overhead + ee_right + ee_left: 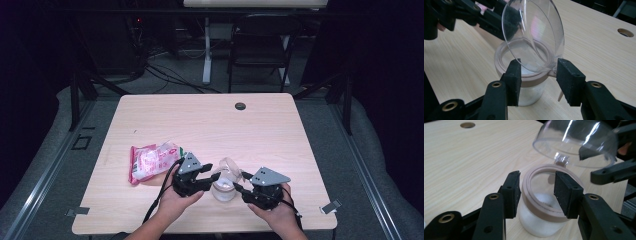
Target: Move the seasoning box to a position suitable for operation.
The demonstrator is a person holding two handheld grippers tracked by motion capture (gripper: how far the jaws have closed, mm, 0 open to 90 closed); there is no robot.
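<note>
A clear jar (223, 189) with a tan rim and white powder inside stands near the table's front edge. Its hinged clear dome lid (229, 165) is tipped up and open. My left gripper (214, 178) reaches in from the jar's left and my right gripper (239, 186) from its right. In the left gripper view, the open jaws of my left gripper (536, 182) flank the jar (541, 225) at the rim, below the lid (574, 142). My right gripper (537, 67) is open too, with pads beside the jar (531, 93) and the lid's (534, 32) hinge.
A pink and white snack bag (152, 162) lies just left of my left hand. The wooden table (210, 125) has a round cable hole (240, 106) at its far edge. A dark chair (260, 45) and cables stand beyond it.
</note>
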